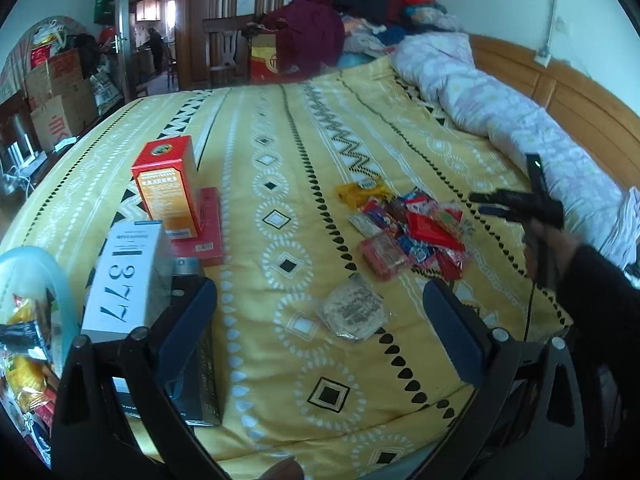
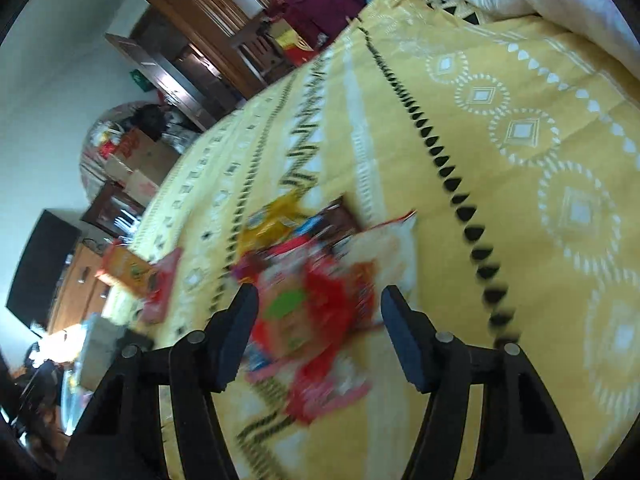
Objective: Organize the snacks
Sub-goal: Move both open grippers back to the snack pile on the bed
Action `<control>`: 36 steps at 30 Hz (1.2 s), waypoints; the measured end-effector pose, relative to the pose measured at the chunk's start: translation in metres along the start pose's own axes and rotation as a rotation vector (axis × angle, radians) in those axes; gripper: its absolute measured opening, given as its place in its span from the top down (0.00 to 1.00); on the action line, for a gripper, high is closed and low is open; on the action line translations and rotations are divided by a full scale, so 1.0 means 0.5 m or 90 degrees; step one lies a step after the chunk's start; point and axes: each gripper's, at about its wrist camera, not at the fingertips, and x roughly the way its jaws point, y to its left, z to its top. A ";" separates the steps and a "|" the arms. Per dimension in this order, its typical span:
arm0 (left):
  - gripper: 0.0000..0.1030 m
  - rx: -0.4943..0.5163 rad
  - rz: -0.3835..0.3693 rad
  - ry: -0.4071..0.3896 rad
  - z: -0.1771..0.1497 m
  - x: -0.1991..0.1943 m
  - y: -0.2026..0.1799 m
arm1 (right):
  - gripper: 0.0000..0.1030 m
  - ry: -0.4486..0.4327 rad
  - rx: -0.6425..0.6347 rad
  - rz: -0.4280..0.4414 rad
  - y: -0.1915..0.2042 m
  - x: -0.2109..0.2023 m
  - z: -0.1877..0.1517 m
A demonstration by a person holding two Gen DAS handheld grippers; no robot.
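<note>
Bed (image 1: 256, 112): open bedspread between stacked boxes (image 1: 168, 184) at left and snack pile (image 1: 408, 228) at right. Basket (image 1: 36, 280) crowds near left edge; rolled quilt (image 1: 500, 108) blocks far right side.

The left wrist camera sits low at the near edge of the bed (image 1: 280, 160), looking forward and downward across the yellow cover toward the far wardrobe (image 1: 240, 0). The right wrist camera is rolled, so the bed appears tilted; it looks down from close range at the snack pile (image 2: 316, 292), which is motion-blurred. Both views share the snack pile (image 1: 412, 228), the orange box (image 1: 168, 184) at the left, and the wardrobe.
</note>
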 end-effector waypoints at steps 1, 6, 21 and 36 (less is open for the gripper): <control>0.00 0.001 0.002 0.006 0.001 0.007 -0.001 | 0.34 0.011 0.008 -0.011 -0.024 0.032 0.024; 0.00 -0.007 0.011 0.036 -0.006 0.027 0.008 | 0.34 0.039 0.024 -0.009 -0.057 0.140 0.066; 0.00 -0.012 -0.005 0.044 -0.039 -0.001 0.006 | 0.32 0.123 -0.174 0.148 0.270 0.122 -0.176; 0.29 -0.023 -0.092 0.231 -0.184 0.148 -0.053 | 0.23 0.090 -0.084 0.039 0.182 -0.095 -0.386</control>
